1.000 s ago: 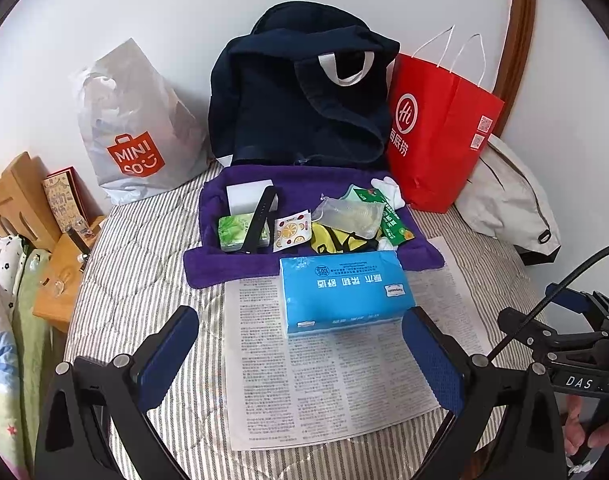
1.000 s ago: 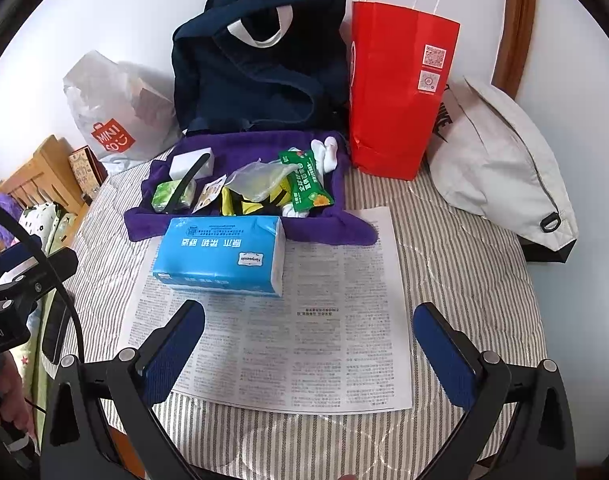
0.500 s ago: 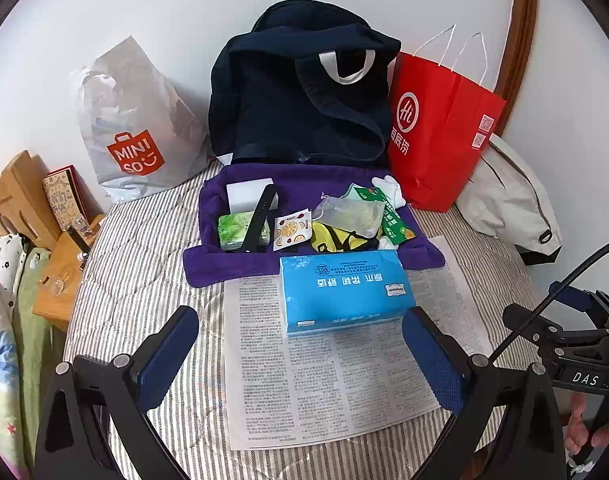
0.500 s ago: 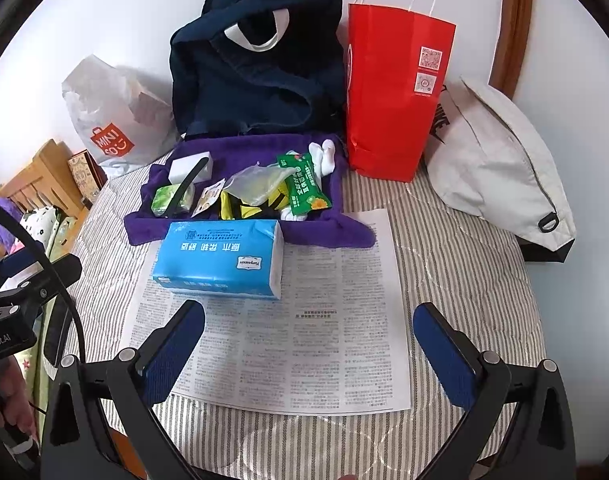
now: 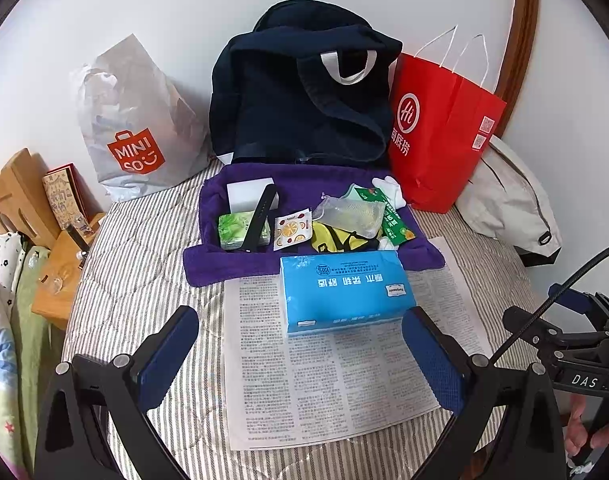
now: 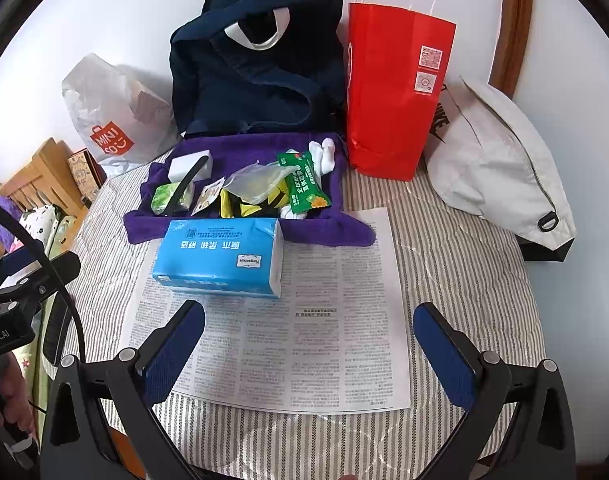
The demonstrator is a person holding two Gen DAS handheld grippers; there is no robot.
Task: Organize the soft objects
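Change since earlier frames: almost none; both views have drifted slightly, and every object keeps its place.
Left claw (image 5: 300, 344): released, blue pads spread wide, holding nothing, hovering over the printed newspaper sheet (image 5: 332, 364).
Right claw (image 6: 308, 344): released likewise, empty, over the same sheet, with the pack at its 11 o'clock.
Surface: striped quilted bed cover (image 6: 464, 272); no desk in view.
Task's thing: light-blue soft pack of facial tissues (image 5: 346, 290), lying flat on the far part of the sheet, at 12 o'clock from the left claw, its far edge touching the purple towel tray (image 5: 312, 180).
Tray contents: white block, green wipes packet (image 5: 236, 230), black strap, fruit-print sachet, clear plastic bag (image 5: 352, 212), yellow-and-black fabric, green snack packet, white socks.
Backdrop, 12 o'clock: dark navy fabric bag (image 5: 304, 96); red paper carrier (image 5: 440, 136) at 1 o'clock; grey plastic shopping bag (image 5: 136, 128) at 10 o'clock.
Handling, judged: the pack is probably light, compressible and film-slick; it will dent under pressure.
Hold, judged: across the short width near mid-length, pads on the two long side faces, squeezed gently.
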